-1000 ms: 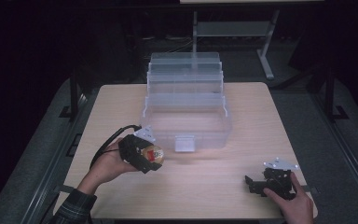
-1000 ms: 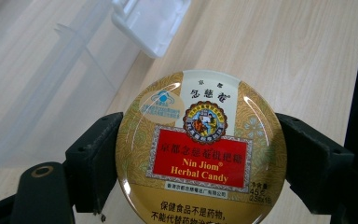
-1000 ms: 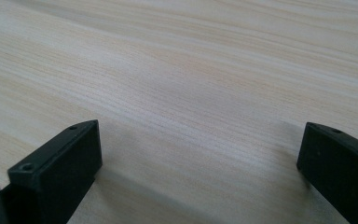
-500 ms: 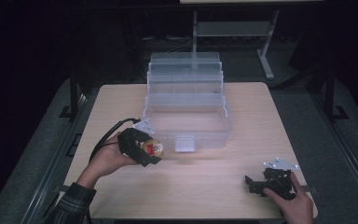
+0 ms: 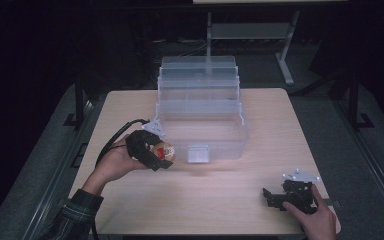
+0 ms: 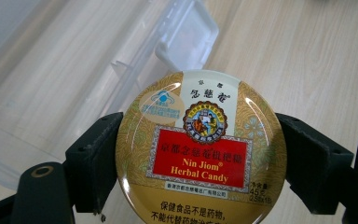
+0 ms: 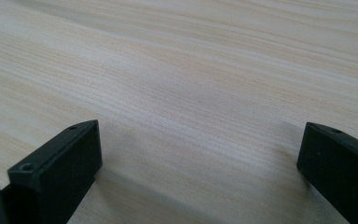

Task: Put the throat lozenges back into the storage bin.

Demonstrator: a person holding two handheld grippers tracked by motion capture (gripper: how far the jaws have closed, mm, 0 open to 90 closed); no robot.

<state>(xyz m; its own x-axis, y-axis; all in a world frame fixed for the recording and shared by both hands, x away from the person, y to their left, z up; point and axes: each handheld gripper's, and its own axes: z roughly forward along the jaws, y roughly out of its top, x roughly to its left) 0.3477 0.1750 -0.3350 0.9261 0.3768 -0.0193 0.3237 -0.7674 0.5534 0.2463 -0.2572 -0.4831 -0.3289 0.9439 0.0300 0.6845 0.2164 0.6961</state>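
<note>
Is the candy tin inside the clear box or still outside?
Outside. The left gripper grips the candy tin beside the clear box's front wall, above the table.

Candy tin (image 6: 200, 149) gold, red label, white band; bin (image 5: 200, 112) clear; table (image 5: 220, 200) pale woodgrain; jaws black.

Candy tin (image 5: 162, 150) left of the bin (image 5: 200, 131) front (both on the table (image 5: 230, 200)).

The high view is looking down over the table (image 5: 220, 195); each gripper view is peering close along its own jaws at that same tabletop.
</note>
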